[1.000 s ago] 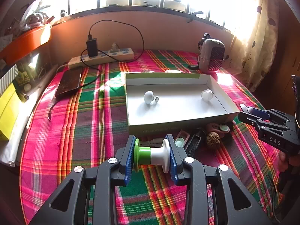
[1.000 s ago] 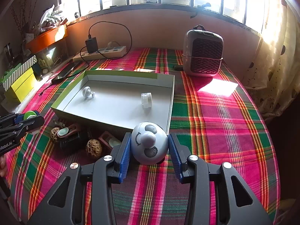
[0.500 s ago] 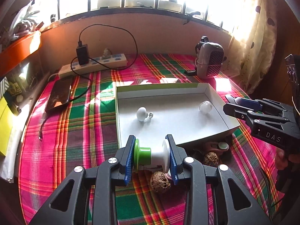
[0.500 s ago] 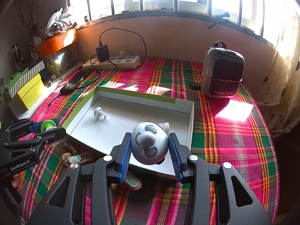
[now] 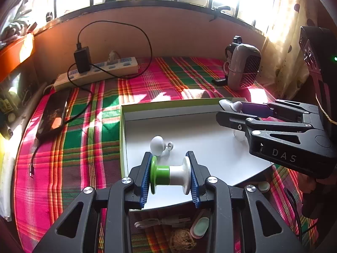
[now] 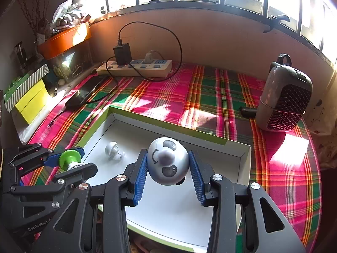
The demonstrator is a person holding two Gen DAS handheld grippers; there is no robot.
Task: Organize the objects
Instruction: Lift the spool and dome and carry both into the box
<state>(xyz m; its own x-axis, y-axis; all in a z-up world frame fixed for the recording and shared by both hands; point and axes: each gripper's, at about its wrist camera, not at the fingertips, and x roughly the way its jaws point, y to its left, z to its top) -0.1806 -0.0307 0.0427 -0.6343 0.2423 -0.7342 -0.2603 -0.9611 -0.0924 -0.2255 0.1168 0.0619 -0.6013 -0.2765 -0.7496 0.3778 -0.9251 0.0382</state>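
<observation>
My left gripper (image 5: 170, 176) is shut on a green and white spool (image 5: 169, 175) and holds it above the near part of the white tray (image 5: 210, 130). It also shows in the right wrist view (image 6: 70, 162). My right gripper (image 6: 168, 168) is shut on a grey egg-shaped gadget (image 6: 167, 161) over the tray (image 6: 245, 155); it shows in the left wrist view (image 5: 226, 109). A white knob (image 5: 157, 145) lies in the tray, also visible in the right wrist view (image 6: 111, 148). A small clear object is partly hidden behind the right gripper.
A walnut (image 5: 182, 240), a white cable (image 5: 160, 221) and a mint-green oval piece (image 5: 200, 225) lie on the plaid cloth in front of the tray. A phone (image 5: 53, 113), power strip (image 5: 96, 71) and small heater (image 5: 243, 66) stand further back.
Both grippers have moved forward over the tray with their objects still held. The right gripper now reaches over the tray's right side.
</observation>
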